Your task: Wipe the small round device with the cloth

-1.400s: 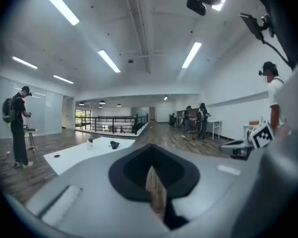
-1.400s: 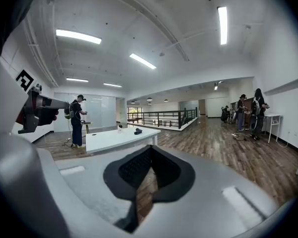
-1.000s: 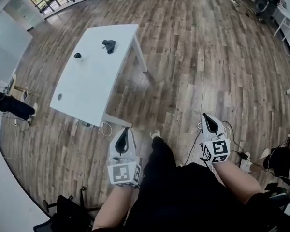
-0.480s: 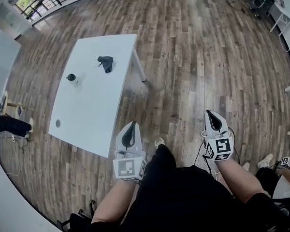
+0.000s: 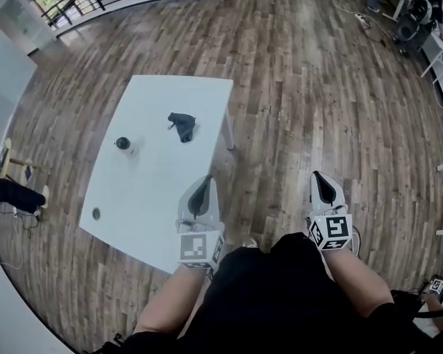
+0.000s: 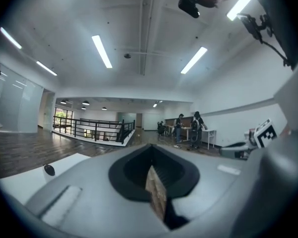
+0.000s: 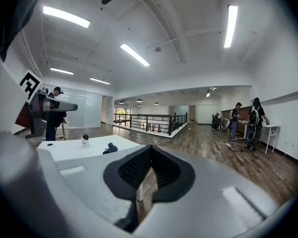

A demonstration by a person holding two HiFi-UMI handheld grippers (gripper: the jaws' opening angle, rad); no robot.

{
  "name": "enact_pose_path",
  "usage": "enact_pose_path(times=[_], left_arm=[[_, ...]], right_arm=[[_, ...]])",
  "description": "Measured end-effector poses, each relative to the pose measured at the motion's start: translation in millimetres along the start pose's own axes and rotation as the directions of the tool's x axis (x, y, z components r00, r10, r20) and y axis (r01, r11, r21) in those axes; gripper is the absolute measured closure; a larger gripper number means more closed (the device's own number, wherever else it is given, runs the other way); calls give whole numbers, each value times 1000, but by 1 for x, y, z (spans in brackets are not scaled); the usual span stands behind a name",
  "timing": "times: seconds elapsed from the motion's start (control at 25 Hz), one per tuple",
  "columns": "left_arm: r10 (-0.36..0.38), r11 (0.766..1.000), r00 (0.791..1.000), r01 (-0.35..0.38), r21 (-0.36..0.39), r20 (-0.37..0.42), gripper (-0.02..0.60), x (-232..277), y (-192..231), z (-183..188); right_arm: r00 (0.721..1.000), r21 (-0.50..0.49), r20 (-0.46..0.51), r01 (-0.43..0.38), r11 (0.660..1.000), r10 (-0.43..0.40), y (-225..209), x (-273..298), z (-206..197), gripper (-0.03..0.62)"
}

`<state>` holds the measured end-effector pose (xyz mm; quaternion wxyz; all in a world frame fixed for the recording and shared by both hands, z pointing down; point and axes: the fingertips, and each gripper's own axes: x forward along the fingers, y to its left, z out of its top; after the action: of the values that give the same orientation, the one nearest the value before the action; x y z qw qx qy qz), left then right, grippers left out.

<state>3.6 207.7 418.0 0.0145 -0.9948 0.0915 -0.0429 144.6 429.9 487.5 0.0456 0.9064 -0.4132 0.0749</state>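
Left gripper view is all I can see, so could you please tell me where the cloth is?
Observer: The cloth lies crumpled on the table, nearer its right edge in the head view.
Operator: Thank you. How does the device stand relative to it?
Observer: The device stands on the table to the left of the cloth, apart from it.
Operator: Is the right gripper holding anything?
Observer: No, the right gripper is over the floor, with its jaws shut and empty.
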Motion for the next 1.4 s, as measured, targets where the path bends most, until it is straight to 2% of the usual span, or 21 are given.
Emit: enact_pose_path(times=[0.32, 0.6, 0.76, 0.84, 0.96, 1.08, 1.16, 1.24, 1.4], left_arm=[[56, 998, 997, -58, 38, 46, 575, 31, 47, 15], [181, 983, 983, -181, 28, 0, 575, 77, 98, 2], [233, 972, 972, -233, 41, -16, 575, 110, 124, 9], [288, 957, 957, -287, 28, -21, 575, 121, 142, 12], [393, 920, 918, -393, 6, -54, 575, 128, 169, 11], [474, 878, 876, -477, -20, -83, 575, 133, 193, 2], [528, 844, 846, -533, -57, -80, 575, 135, 205, 4], [597, 793, 799, -602, -95, -79, 575, 134, 216, 11], [714, 687, 692, -721, -84, -103, 575, 112, 233, 14]], right_arm=[[999, 28, 34, 3, 1000, -4, -8, 59, 7, 592], [996, 51, 22, -91, 995, 90, -9, 172, 8, 592], [983, 30, 25, -182, 983, 181, 3, 244, 27, 592], [968, 19, 17, -249, 968, 249, 17, 276, 34, 592], [925, -20, -17, -379, 925, 379, 44, 320, 40, 592], [880, -48, -50, -475, 879, 472, 69, 362, 46, 592], [840, -72, -56, -543, 837, 540, 89, 383, 55, 592], [786, -100, -66, -618, 780, 615, 111, 400, 62, 592], [674, -134, -107, -739, 661, 731, 152, 420, 67, 592]])
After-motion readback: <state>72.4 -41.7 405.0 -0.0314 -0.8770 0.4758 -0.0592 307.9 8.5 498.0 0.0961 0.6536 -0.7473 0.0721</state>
